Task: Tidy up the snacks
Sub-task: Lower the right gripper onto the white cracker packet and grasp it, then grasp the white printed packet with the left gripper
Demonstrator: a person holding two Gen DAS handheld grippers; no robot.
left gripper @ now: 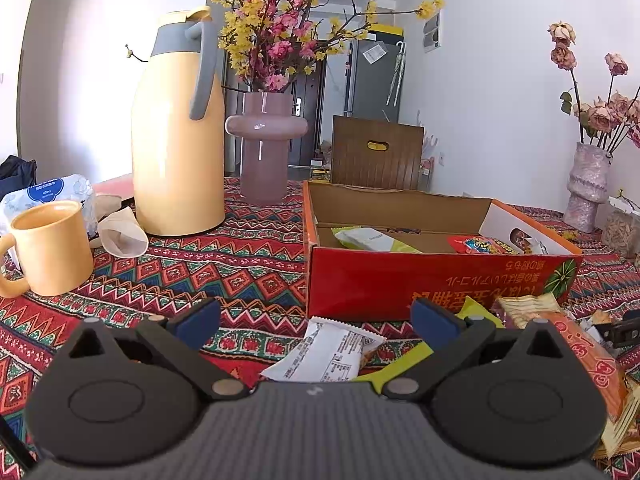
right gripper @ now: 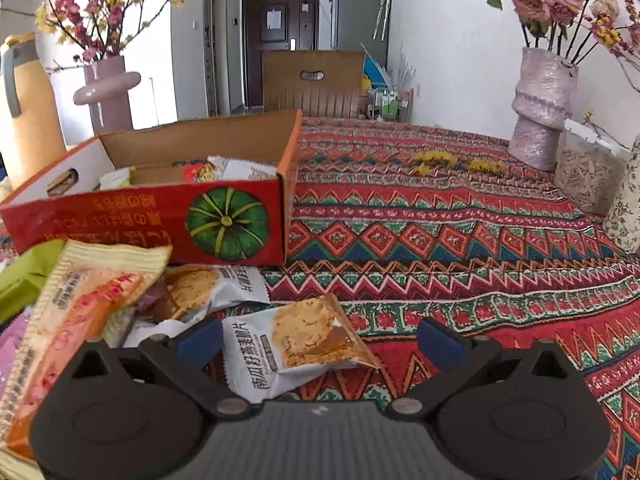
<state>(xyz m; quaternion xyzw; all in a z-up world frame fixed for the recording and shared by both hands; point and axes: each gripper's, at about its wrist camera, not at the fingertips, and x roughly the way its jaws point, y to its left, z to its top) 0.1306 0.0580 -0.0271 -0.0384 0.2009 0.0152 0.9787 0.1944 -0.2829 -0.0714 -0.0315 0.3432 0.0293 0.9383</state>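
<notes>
Nearest the lenses: two hand-held grippers, both spread wide and grasping nothing. Left hand-held gripper (left gripper: 316, 322) hangs low over a white snack packet (left gripper: 332, 350) lying print-side up on the patterned tablecloth (left gripper: 180, 268) of the desk; a lime-green packet (left gripper: 396, 364) lies partly beneath it. Right hand-held gripper (right gripper: 320, 340) hangs over an oat-crisp packet (right gripper: 300, 344), white with a cracker pictured on its clear end, which sits between the blue pads without touching either.

Next out, loose stock awaiting sorting: a long orange-and-cream wrapper (right gripper: 80, 312) at the right gripper's left, a second oat-crisp packet (right gripper: 208, 288) just behind it, and a green packet (right gripper: 24, 276) at the frame edge. All lie heaped against the front wall of the box.

Middle ground: red cardboard box (left gripper: 436, 280), lid off, pumpkin printed on its end, lettering upside down. Contents so far: a pale green packet (left gripper: 372, 240) and a red packet (left gripper: 476, 246), with a white one also showing from the right wrist view. Much floor remains bare.

Farther: yellow mug (left gripper: 50, 248), paper cup (left gripper: 122, 234) on its side, yellow thermos jug (left gripper: 180, 132), pink vase (left gripper: 266, 148) of blossom, grey vase (right gripper: 544, 108) of dried roses.

Step in hand, by judgement: pick-up stage, task partly done, several packets outstanding. Next move calls for each gripper to drop slightly and pinch its packet by the flat body or crimped seam, then lift clear of the box wall before releasing inside. Thin slippery film may slide or drag a neighbour along.
</notes>
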